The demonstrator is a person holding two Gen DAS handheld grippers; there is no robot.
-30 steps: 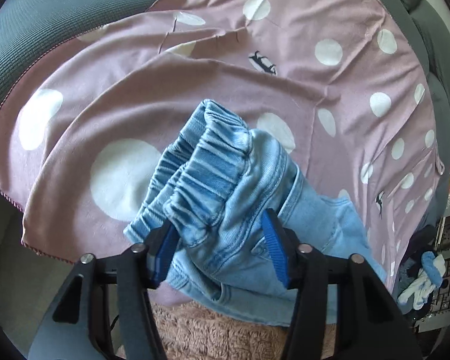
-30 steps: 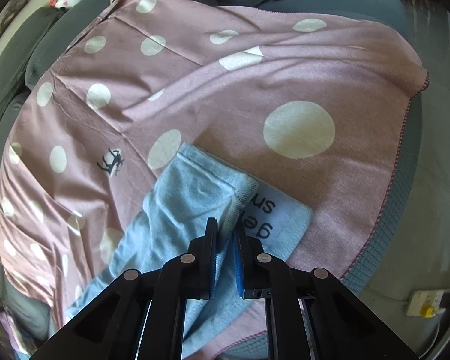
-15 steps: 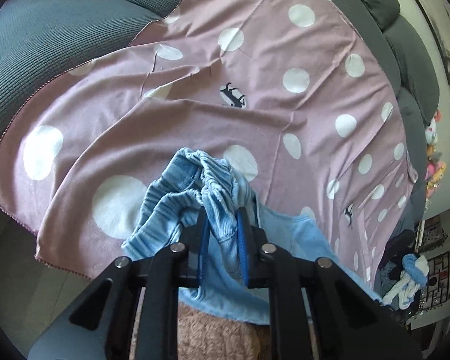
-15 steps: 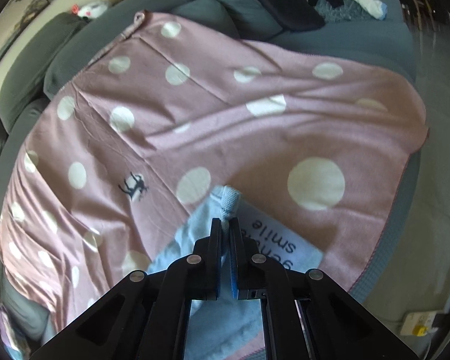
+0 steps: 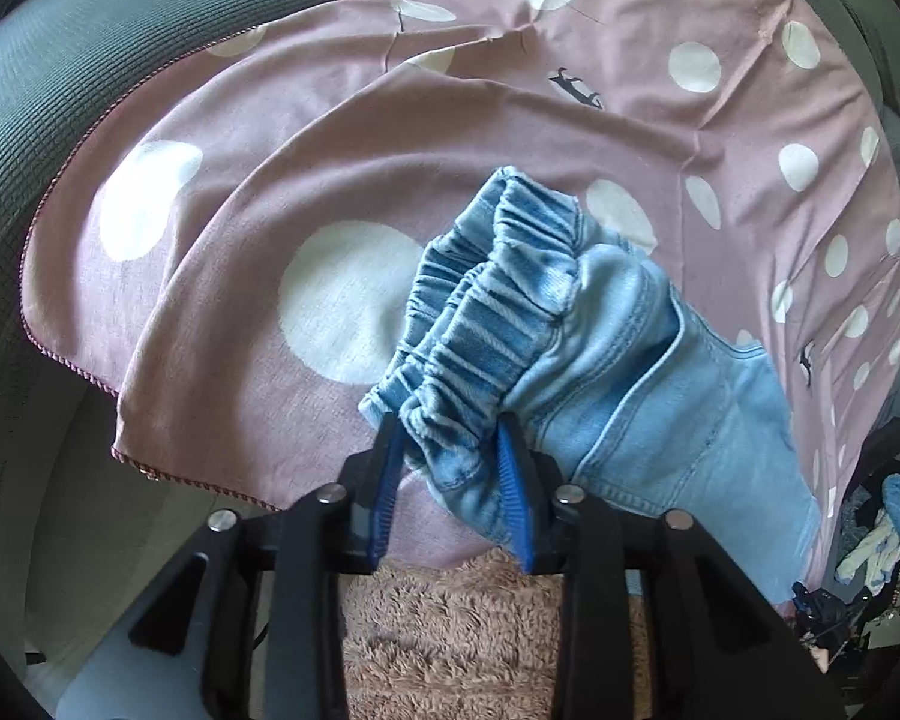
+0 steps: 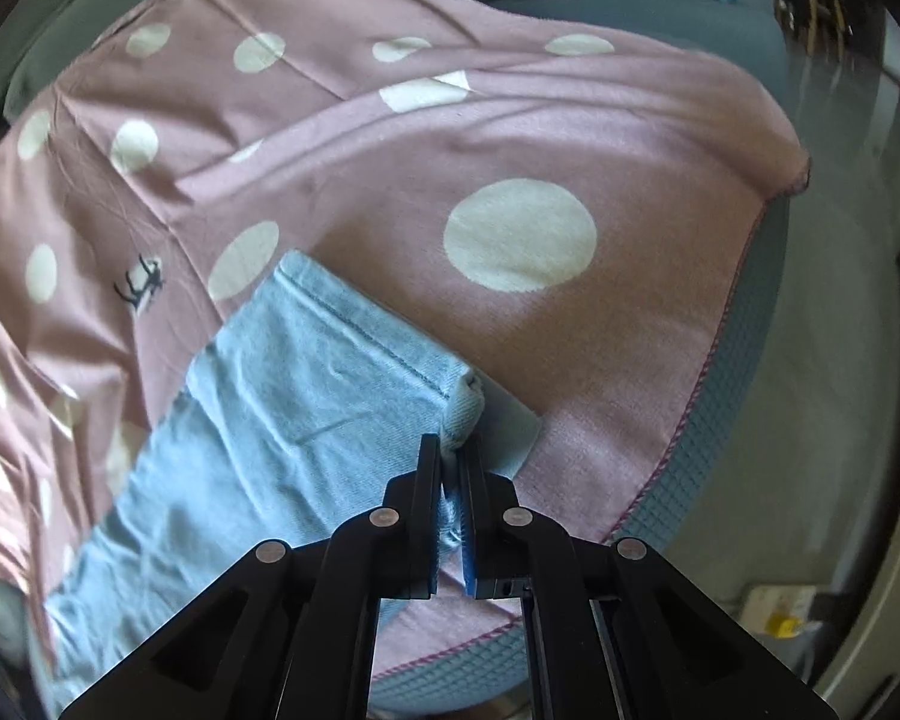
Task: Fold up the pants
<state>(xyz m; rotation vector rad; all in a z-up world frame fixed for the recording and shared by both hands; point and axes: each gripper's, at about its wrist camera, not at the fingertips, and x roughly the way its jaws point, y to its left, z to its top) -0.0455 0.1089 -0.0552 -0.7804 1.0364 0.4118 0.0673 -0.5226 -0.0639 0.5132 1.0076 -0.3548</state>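
Both grippers — left [image 5: 450, 462] parted around pants [image 5: 570, 360] waistband, right [image 6: 450, 468] pinching hem.

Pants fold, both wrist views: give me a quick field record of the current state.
garment: light blue denim pants, elastic waistband
surface: pink polka-dot blanket over a grey sofa
left claw: open, pads either side of the waistband corner
right claw: shut on the leg hem
hem state: corner lifted and curled over, the rest of the leg lying flat
fold: not yet done
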